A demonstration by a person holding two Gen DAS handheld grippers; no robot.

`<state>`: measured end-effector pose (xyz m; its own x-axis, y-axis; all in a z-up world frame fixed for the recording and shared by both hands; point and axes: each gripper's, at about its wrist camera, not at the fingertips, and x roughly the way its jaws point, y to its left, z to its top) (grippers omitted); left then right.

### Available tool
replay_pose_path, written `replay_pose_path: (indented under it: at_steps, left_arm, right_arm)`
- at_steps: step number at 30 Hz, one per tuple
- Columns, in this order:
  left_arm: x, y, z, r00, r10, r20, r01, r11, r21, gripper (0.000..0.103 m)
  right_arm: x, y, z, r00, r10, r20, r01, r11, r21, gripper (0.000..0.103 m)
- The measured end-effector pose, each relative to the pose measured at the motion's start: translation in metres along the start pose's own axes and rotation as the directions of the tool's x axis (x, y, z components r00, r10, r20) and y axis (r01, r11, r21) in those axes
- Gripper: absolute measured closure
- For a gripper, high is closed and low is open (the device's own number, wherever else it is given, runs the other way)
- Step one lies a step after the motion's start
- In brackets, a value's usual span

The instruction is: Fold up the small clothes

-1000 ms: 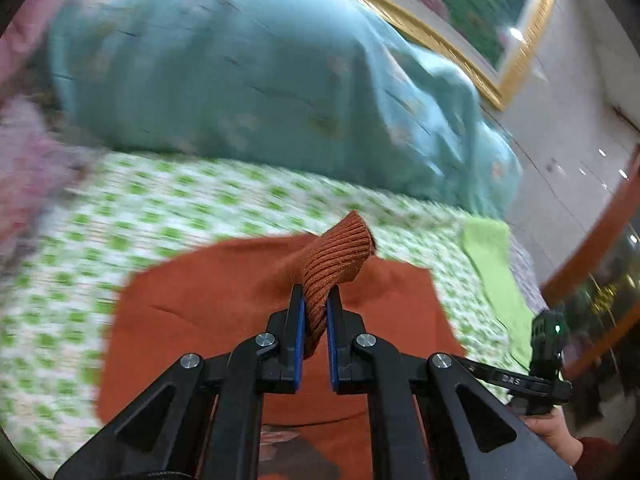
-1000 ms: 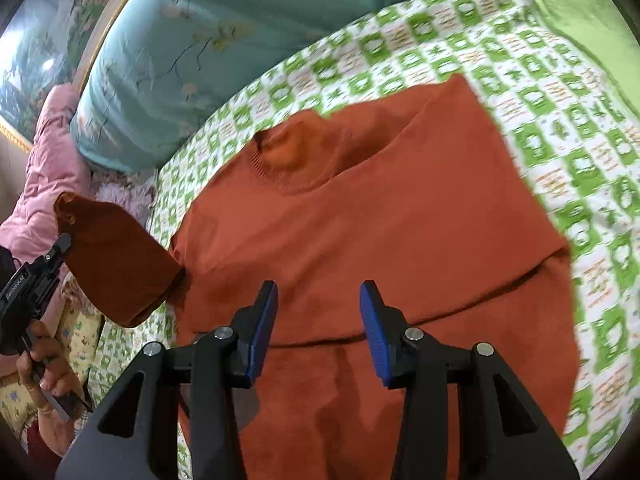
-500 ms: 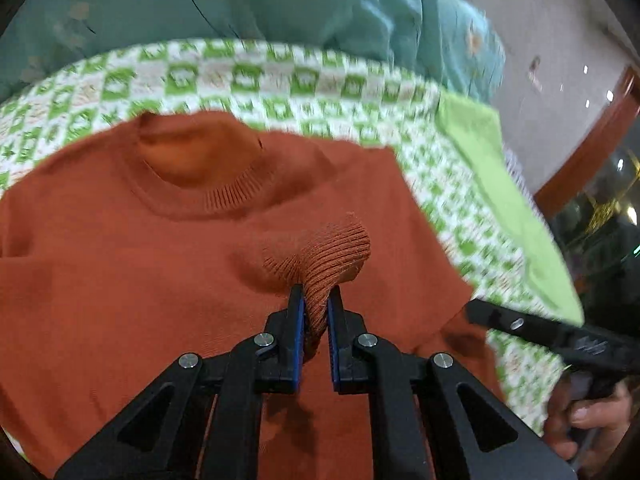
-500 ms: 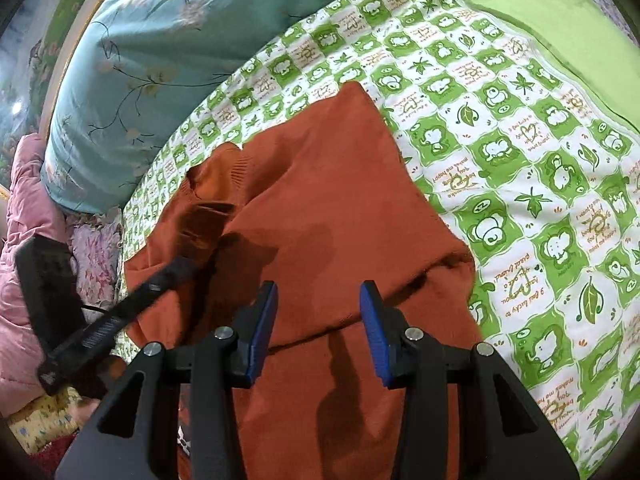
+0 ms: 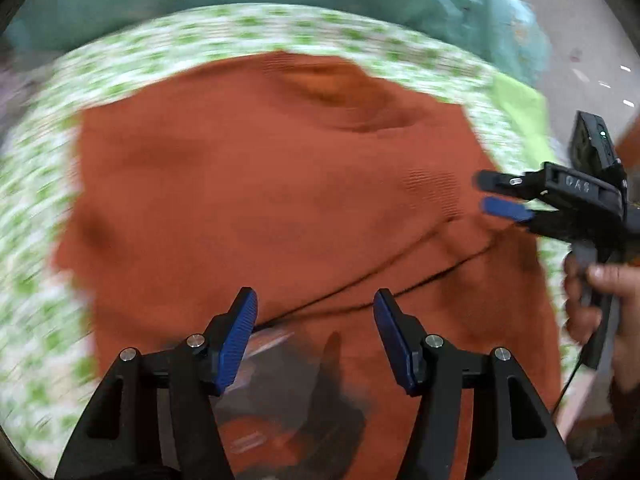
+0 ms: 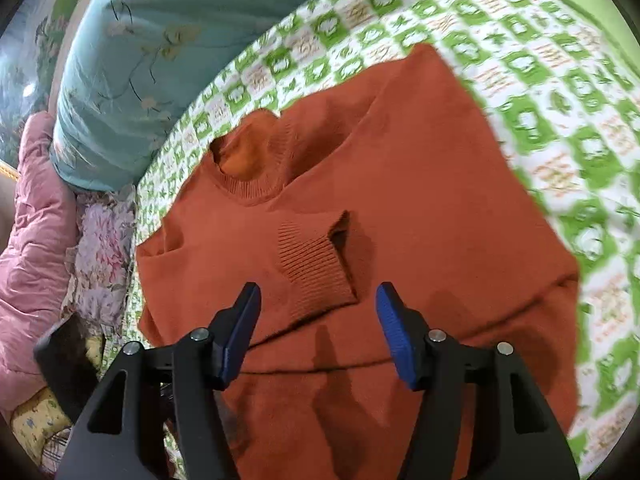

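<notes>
The rust-orange sweater lies flat on the green-checked bedspread, neckline toward the teal quilt. Both sleeves appear folded across the chest, and a ribbed cuff rests on the middle of the body, likely so the garment forms a narrow rectangle for the next fold.

The left gripper hangs above the lower half of the sweater with its jaws spread wide and nothing between them. The right gripper is likewise spread and empty, with the cuff just beyond its fingertips. Motion blur in the left view makes it hard to tell whether either tool touches the knit.
</notes>
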<state>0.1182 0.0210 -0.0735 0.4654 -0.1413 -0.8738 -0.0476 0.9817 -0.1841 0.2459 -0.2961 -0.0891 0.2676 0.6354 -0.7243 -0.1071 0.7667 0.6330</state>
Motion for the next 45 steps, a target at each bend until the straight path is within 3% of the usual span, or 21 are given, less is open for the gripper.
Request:
replay_pose_path:
  at_steps: [4, 7, 8, 9, 10, 13, 15, 17, 19, 21, 23, 26, 30, 34, 36, 38, 42, 45]
  left_arm:
    - [-0.011, 0.07, -0.019, 0.986, 0.165, -0.022, -0.167, 0.974, -0.155, 0.042]
    - [-0.004, 0.107, -0.023, 0.974, 0.221, -0.047, -0.226, 0.945, -0.235, 0.043]
    - [0.0, 0.114, -0.021, 0.972, 0.228, -0.05, -0.233, 0.941, -0.245, 0.043]
    - [0.005, 0.117, -0.018, 0.973, 0.225, -0.051, -0.23, 0.941, -0.248, 0.043]
    - [0.011, 0.118, -0.013, 0.972, 0.23, -0.046, -0.234, 0.94, -0.249, 0.043]
    - [0.021, 0.115, 0.0, 0.966, 0.257, -0.027, -0.255, 0.936, -0.242, 0.043]
    - [0.023, 0.114, 0.008, 0.96, 0.279, -0.01, -0.272, 0.93, -0.247, 0.043]
    - [0.025, 0.118, 0.012, 0.951, 0.308, -0.008, -0.298, 0.914, -0.275, 0.044]
    - [0.023, 0.125, 0.011, 0.949, 0.316, -0.008, -0.302, 0.897, -0.322, 0.044]
    - [0.016, 0.134, 0.005, 0.95, 0.311, -0.001, -0.29, 0.885, -0.363, 0.044]
    - [0.01, 0.133, 0.002, 0.945, 0.328, 0.005, -0.302, 0.874, -0.381, 0.044]
    - [0.003, 0.136, -0.01, 0.942, 0.335, 0.0, -0.307, 0.862, -0.404, 0.044]
    - [0.003, 0.136, -0.011, 0.948, 0.318, -0.006, -0.291, 0.862, -0.414, 0.044]
    - [-0.001, 0.142, -0.015, 0.953, 0.304, -0.02, -0.284, 0.863, -0.418, 0.044]
    - [0.0, 0.142, -0.014, 0.957, 0.29, -0.022, -0.272, 0.863, -0.426, 0.044]
    - [-0.002, 0.146, -0.017, 0.96, 0.277, -0.026, -0.261, 0.865, -0.428, 0.042]
    - [-0.004, 0.147, -0.016, 0.962, 0.271, -0.028, -0.26, 0.882, -0.392, 0.043]
    - [-0.004, 0.138, -0.013, 0.962, 0.273, -0.021, -0.263, 0.899, -0.351, 0.044]
  right_arm:
    - [0.025, -0.004, 0.005, 0.999, -0.034, -0.024, 0.035, 0.999, 0.024, 0.042]
    - [0.041, 0.004, 0.007, 0.999, -0.036, -0.032, 0.036, 0.999, 0.001, 0.045]
    - [0.044, 0.008, 0.008, 0.999, -0.037, -0.034, 0.037, 0.999, -0.018, 0.054]
    - [0.048, 0.014, 0.01, 0.998, -0.05, -0.048, 0.048, 0.998, -0.044, 0.092]
    - [0.049, 0.022, 0.013, 0.997, -0.06, -0.054, 0.057, 0.997, -0.06, 0.096]
    - [0.019, 0.048, 0.022, 0.999, 0.023, 0.033, -0.02, 0.995, -0.101, 0.096]
    - [-0.02, 0.061, 0.028, 0.983, 0.129, 0.132, -0.112, 0.985, -0.131, 0.096]
    - [-0.051, 0.058, 0.031, 0.96, 0.18, 0.214, -0.153, 0.979, -0.134, 0.096]
    - [-0.059, 0.037, 0.032, 0.963, 0.137, 0.231, -0.118, 0.989, -0.094, 0.096]
    - [-0.052, 0.005, 0.029, 0.981, 0.054, 0.189, -0.052, 0.999, -0.013, 0.096]
    - [-0.045, -0.012, 0.022, 0.986, 0.024, 0.166, -0.03, 0.999, 0.033, 0.096]
    - [-0.042, -0.016, 0.014, 0.988, -0.002, 0.153, -0.002, 1.0, 0.024, 0.096]
    - [-0.055, -0.009, 0.016, 0.979, 0.008, 0.205, 0.0, 0.999, -0.041, 0.096]
    - [-0.025, -0.018, 0.011, 0.993, -0.091, 0.08, 0.097, 0.992, -0.078, 0.096]
    - [-0.009, -0.02, 0.003, 0.987, -0.158, 0.012, 0.159, 0.981, -0.108, 0.096]
    - [-0.002, -0.023, -0.002, 0.981, -0.193, -0.022, 0.189, 0.975, -0.117, 0.093]
    - [-0.024, -0.014, -0.001, 0.953, -0.3, 0.046, 0.303, 0.948, -0.097, 0.068]
    - [-0.036, 0.021, 0.011, 0.967, -0.224, 0.125, 0.244, 0.953, -0.18, 0.064]
